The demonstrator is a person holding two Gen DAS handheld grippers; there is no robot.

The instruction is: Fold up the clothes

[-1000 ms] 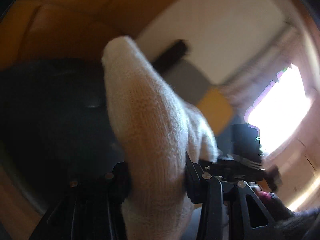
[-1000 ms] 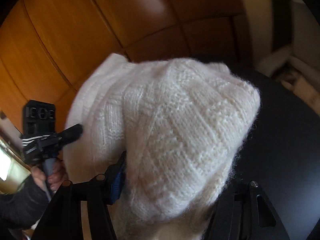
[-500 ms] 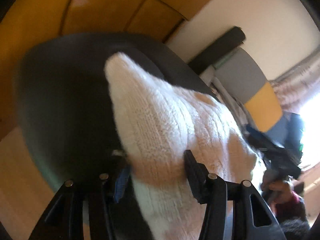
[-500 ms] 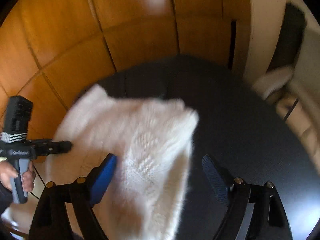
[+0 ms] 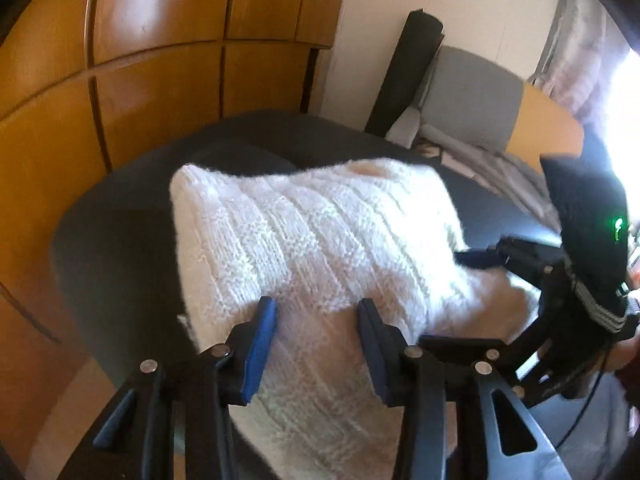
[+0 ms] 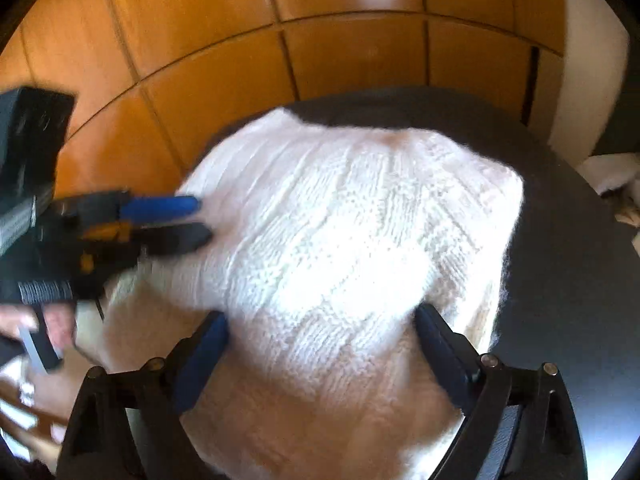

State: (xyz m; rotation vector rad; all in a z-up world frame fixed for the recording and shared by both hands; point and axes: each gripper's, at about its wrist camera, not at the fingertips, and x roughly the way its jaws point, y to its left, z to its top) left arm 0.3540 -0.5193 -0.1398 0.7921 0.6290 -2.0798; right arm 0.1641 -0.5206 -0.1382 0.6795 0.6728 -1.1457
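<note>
- We see a white knitted sweater (image 5: 320, 232) heaped on the dark round worktop (image 5: 120, 240), bunched into a rounded mound rather than lying flat.
- The mound sits toward the near edge of the worktop; the dark top shows beyond it at the far edge and along the right edge.
- The left gripper (image 5: 316, 306) has just been closing its fingers, and a fold of the sweater fills the gap between them, pinched at the mound's near left side.
- The right gripper (image 6: 322, 316) has just been opening its fingers; they stand wide, with the sweater lying between them, and the pads do not press it.
- Wooden cupboard doors (image 6: 360, 60) stand just behind the worktop's far edge.
</note>
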